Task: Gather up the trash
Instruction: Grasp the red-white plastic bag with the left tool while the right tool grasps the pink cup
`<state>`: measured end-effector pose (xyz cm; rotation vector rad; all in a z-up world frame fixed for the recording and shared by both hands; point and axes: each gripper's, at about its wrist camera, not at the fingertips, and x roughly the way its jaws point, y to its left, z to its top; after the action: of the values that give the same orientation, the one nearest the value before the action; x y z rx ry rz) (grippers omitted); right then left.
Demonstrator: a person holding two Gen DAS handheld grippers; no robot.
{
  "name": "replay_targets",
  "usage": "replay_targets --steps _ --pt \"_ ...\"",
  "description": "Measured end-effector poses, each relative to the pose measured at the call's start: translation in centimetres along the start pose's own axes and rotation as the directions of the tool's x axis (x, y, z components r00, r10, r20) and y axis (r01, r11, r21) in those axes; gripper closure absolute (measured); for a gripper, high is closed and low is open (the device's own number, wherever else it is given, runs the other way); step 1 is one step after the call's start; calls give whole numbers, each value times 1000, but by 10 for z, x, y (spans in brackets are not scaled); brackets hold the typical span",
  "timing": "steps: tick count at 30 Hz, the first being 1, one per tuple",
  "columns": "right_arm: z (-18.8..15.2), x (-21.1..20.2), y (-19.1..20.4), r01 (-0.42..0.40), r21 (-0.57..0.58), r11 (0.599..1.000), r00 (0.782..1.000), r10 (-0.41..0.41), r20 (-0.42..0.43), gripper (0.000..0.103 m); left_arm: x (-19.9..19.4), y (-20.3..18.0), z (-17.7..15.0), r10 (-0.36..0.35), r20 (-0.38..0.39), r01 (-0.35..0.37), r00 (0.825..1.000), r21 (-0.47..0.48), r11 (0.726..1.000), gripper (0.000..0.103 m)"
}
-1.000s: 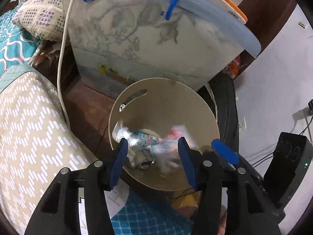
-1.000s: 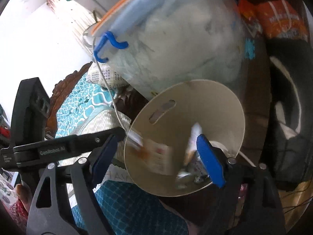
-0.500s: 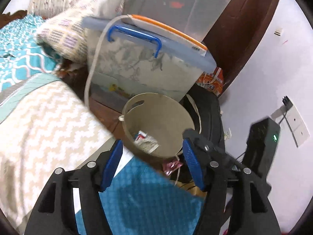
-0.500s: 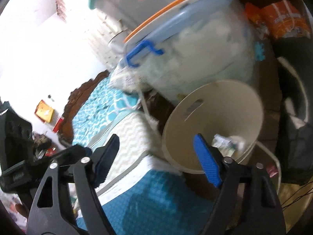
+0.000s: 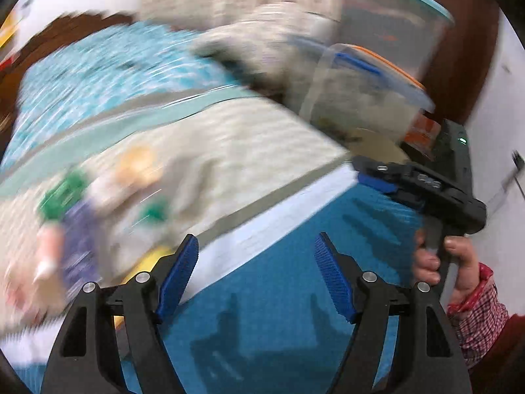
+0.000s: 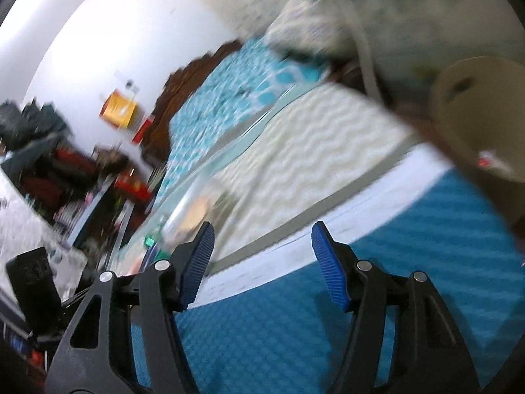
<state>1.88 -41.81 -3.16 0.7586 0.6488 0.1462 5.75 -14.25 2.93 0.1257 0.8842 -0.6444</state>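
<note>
While both frames blur, each gripper [image 5: 256, 259] [image 6: 262, 246] gapes empty.

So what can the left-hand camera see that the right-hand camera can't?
Only the left wrist view shows the other gripper from outside, with the person's hand and checked red cuff holding it. It also catches a blurred heap of colourful wrappers on the bed.

Only the right wrist view shows the white wall, a yellow box, cluttered shelves, and inside the round beige bin.

Both show the teal patterned bedcover, the cream zigzag blanket, and open blue-padded fingers.
</note>
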Motion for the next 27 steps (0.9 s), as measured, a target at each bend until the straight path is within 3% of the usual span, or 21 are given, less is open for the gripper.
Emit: replay_targets --steps 3,7,10,12,16,19,22,25,26,27 --pt "-8 25 38 -45 -63 997 997 42 -58 40 -29 60 -20 65 14 -62 998 -160 985 34" --pt "-20 56 94 -118 -154 981 987 99 -126 40 -69 142 -47 205 45 -178 978 -342 923 34" --pt "-33 78 143 -160 -256 953 976 115 -183 40 -85 190 -68 255 24 -220 967 -433 874 34" --pt "-45 94 177 -183 -336 924 968 110 -225 40 -89 220 -78 248 18 -207 968 -500 841 34" --pt "-68 125 233 -214 -496 842 949 59 -310 40 -78 251 -80 217 14 -171 976 -568 805 30" --pt "-82 152 265 -261 -554 790 917 23 -399 40 -63 267 -73 173 27 -123 984 -594 795 27" --pt "-88 177 282 -276 -574 771 889 -22 -457 40 -47 271 -62 166 29 -119 986 -577 808 19" --pt "-93 195 291 -276 -577 769 871 -54 -489 40 -19 275 -60 117 -21 -107 993 -597 795 33" --pt "-94 204 293 -273 -578 769 863 -70 -501 40 -19 275 -61 120 -4 -99 993 -598 795 40" --pt "-95 209 295 -268 -580 770 859 -82 -505 40 -19 276 -61 94 11 -69 995 -594 802 54"
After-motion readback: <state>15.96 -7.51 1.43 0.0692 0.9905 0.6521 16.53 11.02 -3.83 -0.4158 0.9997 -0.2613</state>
